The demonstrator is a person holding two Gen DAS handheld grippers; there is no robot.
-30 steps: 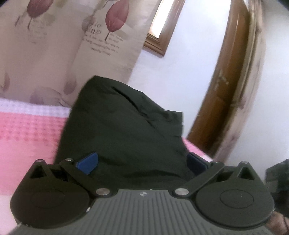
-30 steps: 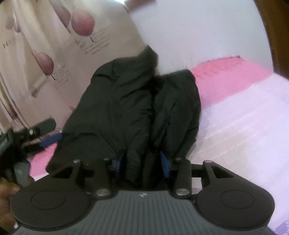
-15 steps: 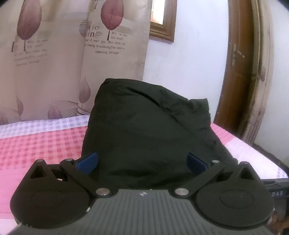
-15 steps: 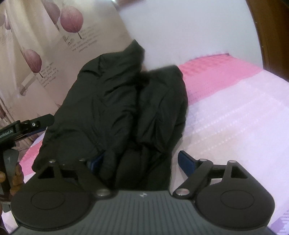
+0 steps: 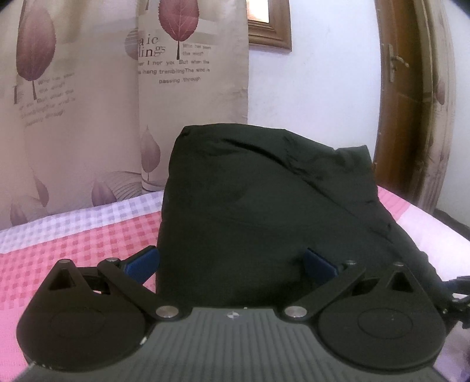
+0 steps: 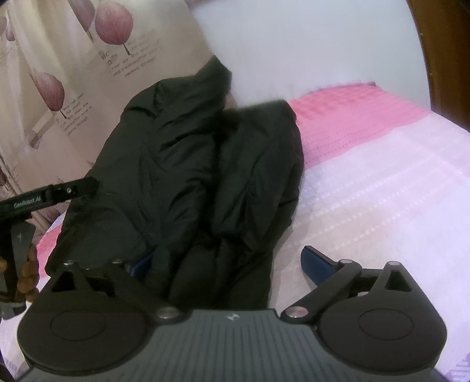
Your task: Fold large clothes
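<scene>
A large black padded jacket lies bunched on the pink checked bed. My left gripper is open, its blue pads wide apart with the jacket's near edge bulging between them. In the right wrist view the jacket lies in two rumpled lobes. My right gripper is open, with the jacket's near end between its blue pads and the right pad off the cloth over the bed. The left tool shows at that view's left edge.
The bed cover spreads pink and white to the right of the jacket. A leaf-print curtain hangs behind the bed. A wooden door stands at the right, a window frame above.
The right gripper has opened and let go of the jacket. The left gripper has swung level to face the curtain, and the jacket has settled on the bed.
</scene>
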